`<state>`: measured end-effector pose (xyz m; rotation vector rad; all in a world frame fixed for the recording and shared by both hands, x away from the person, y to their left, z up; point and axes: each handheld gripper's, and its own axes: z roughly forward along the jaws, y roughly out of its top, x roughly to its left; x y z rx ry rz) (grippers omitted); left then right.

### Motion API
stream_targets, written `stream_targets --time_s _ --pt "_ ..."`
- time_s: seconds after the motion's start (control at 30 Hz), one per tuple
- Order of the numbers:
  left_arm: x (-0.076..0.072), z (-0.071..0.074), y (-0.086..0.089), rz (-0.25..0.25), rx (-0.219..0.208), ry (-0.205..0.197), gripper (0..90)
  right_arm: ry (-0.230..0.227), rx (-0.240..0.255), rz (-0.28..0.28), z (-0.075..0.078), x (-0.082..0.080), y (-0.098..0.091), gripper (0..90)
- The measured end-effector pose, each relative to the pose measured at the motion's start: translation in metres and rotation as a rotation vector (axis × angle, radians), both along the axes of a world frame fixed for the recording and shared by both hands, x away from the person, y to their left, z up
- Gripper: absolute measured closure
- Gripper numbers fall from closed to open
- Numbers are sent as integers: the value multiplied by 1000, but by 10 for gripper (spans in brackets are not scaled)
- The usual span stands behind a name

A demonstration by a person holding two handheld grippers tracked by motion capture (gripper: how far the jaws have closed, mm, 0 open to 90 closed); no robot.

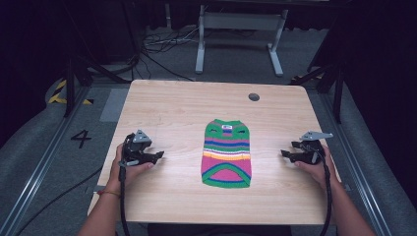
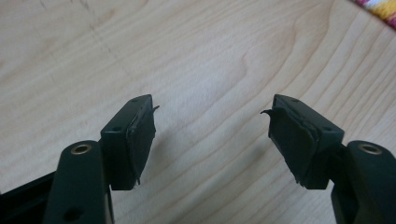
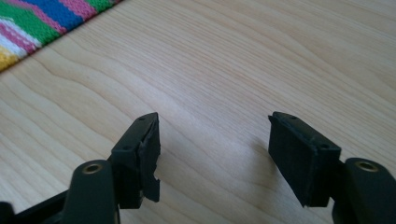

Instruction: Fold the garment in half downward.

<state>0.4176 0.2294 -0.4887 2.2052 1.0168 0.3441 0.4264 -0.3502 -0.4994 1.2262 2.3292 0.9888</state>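
Note:
A small knitted striped sweater [image 1: 226,153], green, pink, blue and yellow, lies flat in the middle of the wooden table [image 1: 187,108]. My left gripper [image 1: 158,156] rests on the table to its left, jaws pointing toward it. In the left gripper view that gripper [image 2: 212,122] is open over bare wood, with a corner of the sweater [image 2: 380,10] at the top right. My right gripper [image 1: 285,154] sits to the sweater's right. In the right gripper view it [image 3: 214,135] is open with nothing between its jaws, and the sweater's edge [image 3: 37,21] lies at the upper left.
A round grommet hole [image 1: 253,97] sits near the table's far right. Beyond the table are a metal stand [image 1: 240,29] and loose cables [image 1: 157,46] on the grey floor. Bare wood surrounds the sweater on all sides.

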Motion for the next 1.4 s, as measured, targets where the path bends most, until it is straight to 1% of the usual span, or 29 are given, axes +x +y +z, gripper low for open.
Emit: stream_targets --time_s 0.1,0.13,0.2,0.23,0.33,0.4,0.43,0.5,0.53,0.57,0.6,0.63,0.7,0.73,0.77,0.8,0.87,0.93,0.97,1.0,1.03,1.07,1.1,1.17,1.2,1.23,1.27,1.3,1.4 --pt "7 7 -4 -9 -16 -3 314 -9 10 21 10 6 11 395" --pt "11 9 -6 -15 -11 1 301 -9 20 43 16 11 20 404" --pt "18 12 -11 -20 -7 7 303 -17 9 53 19 13 25 409" --pt "23 15 -15 -30 5 -5 302 -18 9 61 22 17 30 409" --pt "35 21 -28 -50 8 -19 304 -29 -4 85 28 26 45 415" --pt "44 25 -40 -64 -10 -30 311 -32 -6 100 30 33 55 422" --pt "48 26 -45 -79 -1 -35 314 -26 -10 107 30 39 62 421" --pt "55 26 -55 -86 -5 -34 321 -19 -15 123 31 46 71 422" --pt "62 26 -62 -95 -1 -35 323 -19 -16 130 31 50 76 424" --pt "62 26 -62 -95 -1 -35 328 -19 -16 130 31 50 76 424" --pt "71 24 -72 -97 -12 -29 330 -19 -25 146 32 60 89 433" --pt "71 24 -72 -97 -12 -29 337 -18 -22 150 33 63 93 435" --pt "80 21 -81 -98 6 -12 338 -19 -23 153 33 66 97 442" --pt "88 21 -90 -97 9 -19 337 -19 -21 161 32 73 104 465" --pt "88 21 -90 -97 9 -19 340 -19 -21 161 32 73 104 465" --pt "92 20 -95 -99 -1 -12 340 -7 -20 162 30 78 108 465" --pt "101 18 -103 -93 11 -15 342 0 -19 171 26 86 115 489" --pt "110 14 -115 -93 -3 9 348 3 -22 177 24 92 121 508" --pt "113 12 -120 -98 5 11 348 8 -38 174 22 98 126 505" --pt "115 11 -124 -97 6 6 348 6 -30 169 22 101 128 506" --pt "118 9 -129 -98 -5 17 348 7 -16 163 22 103 129 507" --pt "118 9 -129 -98 -5 17 348 7 -16 163 22 103 129 507" --pt "122 8 -135 -98 -8 20 348 -2 -10 148 22 106 130 515" --pt "125 7 -143 -99 -23 25 348 7 -2 134 22 112 131 527" --pt "127 7 -149 -104 -27 20 348 7 -5 129 21 114 131 529" --pt "127 7 -149 -104 -27 20 348 7 -5 129 21 114 131 529" --pt "131 5 -157 -114 -32 24 348 11 -4 120 20 116 131 532" --pt "133 4 -162 -118 -33 25 348 26 -3 110 16 119 131 526" --pt "139 -2 -173 -124 -35 34 348 41 -36 116 11 123 135 535"
